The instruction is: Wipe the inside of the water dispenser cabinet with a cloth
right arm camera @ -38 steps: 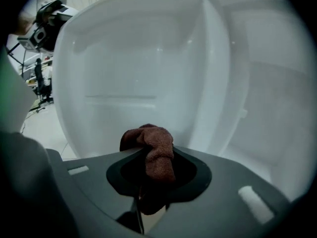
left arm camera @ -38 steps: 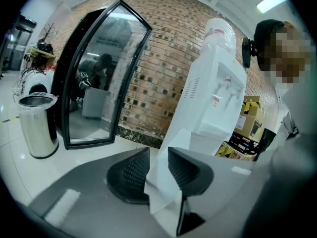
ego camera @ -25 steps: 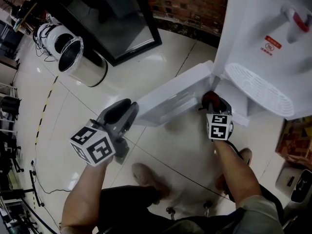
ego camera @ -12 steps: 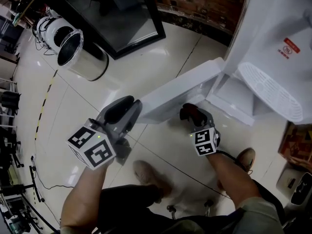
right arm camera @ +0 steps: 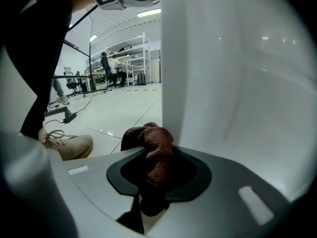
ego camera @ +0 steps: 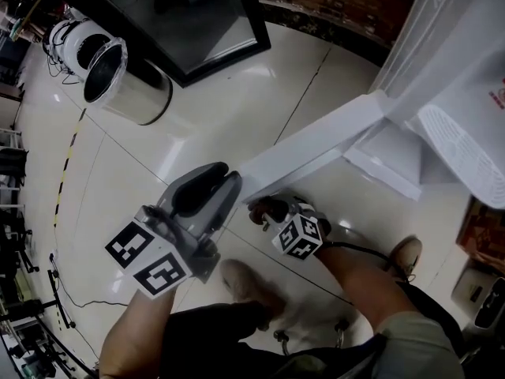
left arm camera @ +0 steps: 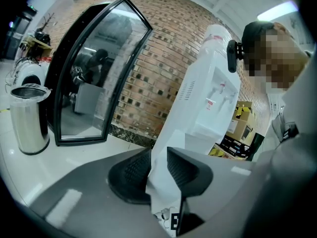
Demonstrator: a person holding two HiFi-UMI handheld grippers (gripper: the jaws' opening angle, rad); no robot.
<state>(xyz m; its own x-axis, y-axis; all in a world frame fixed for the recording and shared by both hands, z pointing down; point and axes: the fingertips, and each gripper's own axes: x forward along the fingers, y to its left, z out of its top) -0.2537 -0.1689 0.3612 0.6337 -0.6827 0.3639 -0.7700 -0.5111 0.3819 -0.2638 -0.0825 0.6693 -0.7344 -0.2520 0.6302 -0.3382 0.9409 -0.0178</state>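
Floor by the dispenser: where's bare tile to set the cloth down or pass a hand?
Widest free patch: the tile between the steel bin and the cabinet door, running up to the black-framed panel. Crowded: under the door's free end, where the shoes stand close beside it.

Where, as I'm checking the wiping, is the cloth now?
The cloth is clamped in the right gripper, low beside the free end of the open cabinet door, just right of the left gripper in the head view.
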